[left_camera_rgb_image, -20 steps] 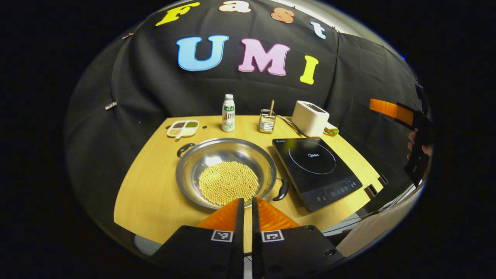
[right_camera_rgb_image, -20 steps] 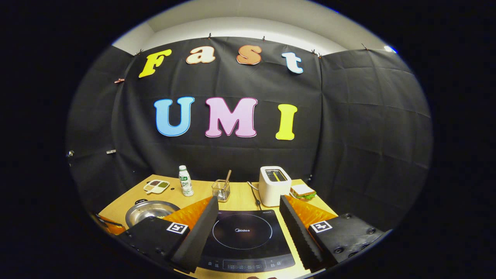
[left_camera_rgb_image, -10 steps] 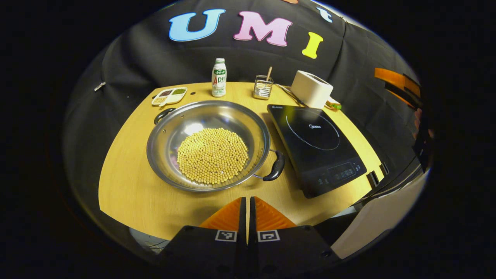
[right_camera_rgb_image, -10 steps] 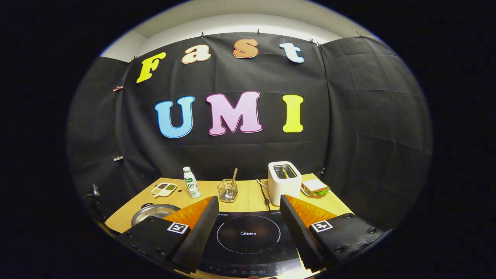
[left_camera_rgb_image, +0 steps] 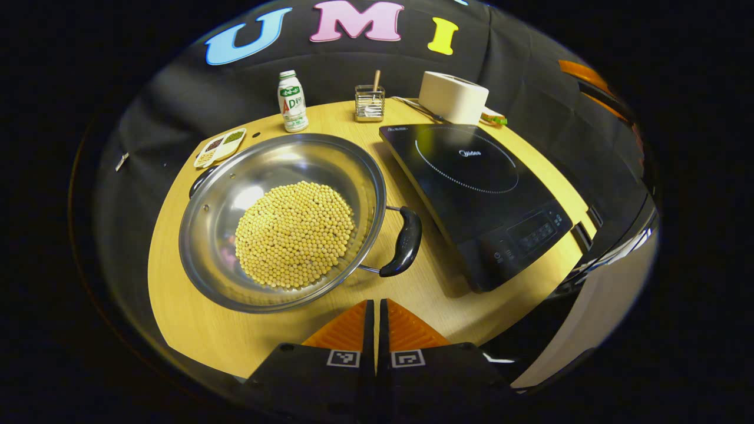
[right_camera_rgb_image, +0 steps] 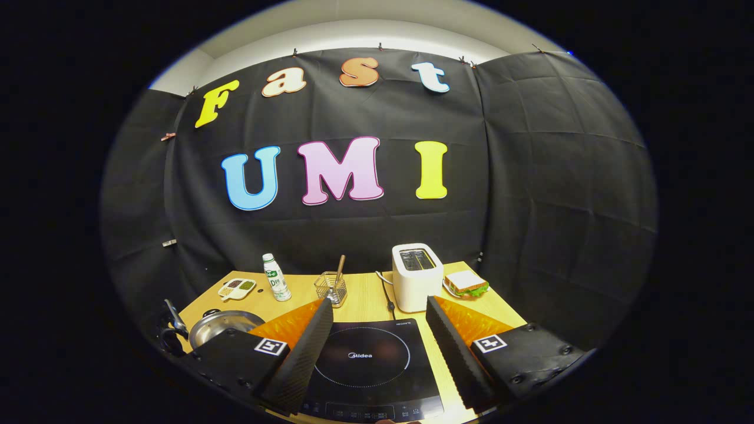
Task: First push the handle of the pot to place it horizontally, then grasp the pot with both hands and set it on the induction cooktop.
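Jaws closed and poised to push, pot brim-full of beans

My left gripper (left_camera_rgb_image: pixel 376 309), jaws pressed together on nothing, hangs above the table (left_camera_rgb_image: pixel 194 330) edge near the pot (left_camera_rgb_image: pixel 283 218), whose near handle (left_camera_rgb_image: pixel 403 241) sits askew beside the induction cooktop (left_camera_rgb_image: pixel 477 194). If I shove too hard, the pot could spin or bump the cooktop and spill the beans (left_camera_rgb_image: pixel 294 232). My right gripper (right_camera_rgb_image: pixel 377 330), jaws wide open, hovers over the cooktop.

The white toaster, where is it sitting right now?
In the right gripper view the toaster stands at the back of the table, just behind the induction cooktop, with a sandwich to its right.
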